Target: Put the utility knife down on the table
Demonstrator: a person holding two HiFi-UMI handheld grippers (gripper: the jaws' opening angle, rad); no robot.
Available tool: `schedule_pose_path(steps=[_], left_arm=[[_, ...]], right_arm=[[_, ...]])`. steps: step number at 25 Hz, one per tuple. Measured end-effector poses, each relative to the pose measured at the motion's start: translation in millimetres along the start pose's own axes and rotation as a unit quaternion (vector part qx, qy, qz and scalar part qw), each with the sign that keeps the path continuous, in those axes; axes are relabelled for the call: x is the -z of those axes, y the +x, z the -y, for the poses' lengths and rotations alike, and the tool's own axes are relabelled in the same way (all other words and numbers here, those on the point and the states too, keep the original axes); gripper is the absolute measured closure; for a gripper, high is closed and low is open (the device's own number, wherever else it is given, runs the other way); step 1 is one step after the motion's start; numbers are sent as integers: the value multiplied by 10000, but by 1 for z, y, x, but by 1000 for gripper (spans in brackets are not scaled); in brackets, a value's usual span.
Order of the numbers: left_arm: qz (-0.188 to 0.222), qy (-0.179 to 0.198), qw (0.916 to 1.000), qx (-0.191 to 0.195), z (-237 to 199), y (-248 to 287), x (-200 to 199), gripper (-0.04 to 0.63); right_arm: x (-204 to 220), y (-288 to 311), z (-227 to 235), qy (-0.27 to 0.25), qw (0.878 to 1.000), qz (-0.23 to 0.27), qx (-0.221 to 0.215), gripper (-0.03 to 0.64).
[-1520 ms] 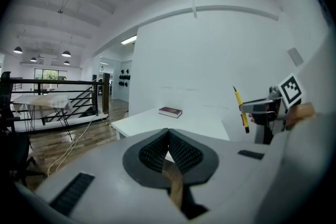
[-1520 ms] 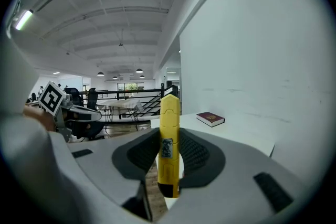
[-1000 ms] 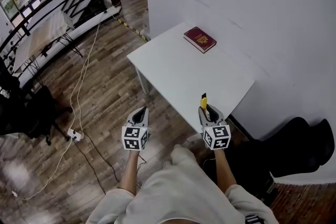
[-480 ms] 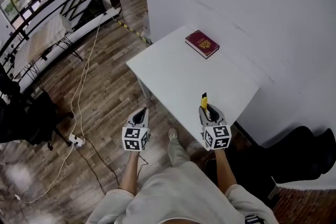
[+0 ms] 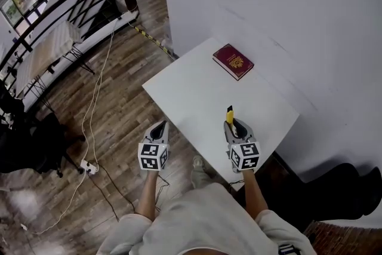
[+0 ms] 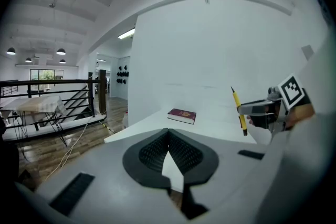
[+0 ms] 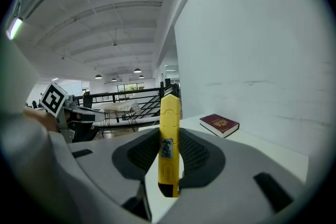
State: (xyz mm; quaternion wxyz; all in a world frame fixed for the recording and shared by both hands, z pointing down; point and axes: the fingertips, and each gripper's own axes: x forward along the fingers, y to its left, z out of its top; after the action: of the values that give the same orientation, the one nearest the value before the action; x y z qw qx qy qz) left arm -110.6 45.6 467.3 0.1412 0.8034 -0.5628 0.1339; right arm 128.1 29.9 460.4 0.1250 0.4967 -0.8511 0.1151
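A yellow utility knife (image 5: 230,114) stands upright between the jaws of my right gripper (image 5: 234,126), which is shut on it. In the right gripper view the knife (image 7: 169,144) rises between the black pads, its tip pointing up. The right gripper hovers over the near edge of the white table (image 5: 197,92). My left gripper (image 5: 159,128) is shut with nothing in it, out over the wooden floor just left of the table's near corner. From the left gripper view the knife (image 6: 239,112) shows at the right, held by the other gripper.
A dark red book (image 5: 233,61) lies at the table's far end by the white wall. A cable and power strip (image 5: 88,167) run across the floor at left. A black railing (image 5: 59,3) and a dark chair (image 5: 24,140) stand further left.
Both grippers have moved forward towards the table. The right gripper with the knife now reaches further over the table's near edge. The jaws look the same.
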Motion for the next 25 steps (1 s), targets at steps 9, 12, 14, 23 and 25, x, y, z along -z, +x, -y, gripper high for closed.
schedule_pose_path(steps=[9, 12, 14, 23, 25], left_arm=[[-260, -33, 9997, 1, -25, 68, -14, 589], [-286, -40, 9996, -28, -35, 86, -21, 589], [-313, -43, 9995, -30, -38, 95, -22, 589], [-557, -120, 9984, -37, -44, 113, -5, 589], [-571, -128, 9983, -33, -48, 113, -4, 589]], right_arm=[[-16, 72, 33, 231, 9996, -89, -99, 506], [-17, 93, 39, 297, 9993, -131, -162, 506], [-15, 103, 40, 326, 9991, -174, -188, 506], [1, 123, 47, 440, 9980, -394, -221, 506], [3, 126, 45, 450, 9978, -447, -209, 506]])
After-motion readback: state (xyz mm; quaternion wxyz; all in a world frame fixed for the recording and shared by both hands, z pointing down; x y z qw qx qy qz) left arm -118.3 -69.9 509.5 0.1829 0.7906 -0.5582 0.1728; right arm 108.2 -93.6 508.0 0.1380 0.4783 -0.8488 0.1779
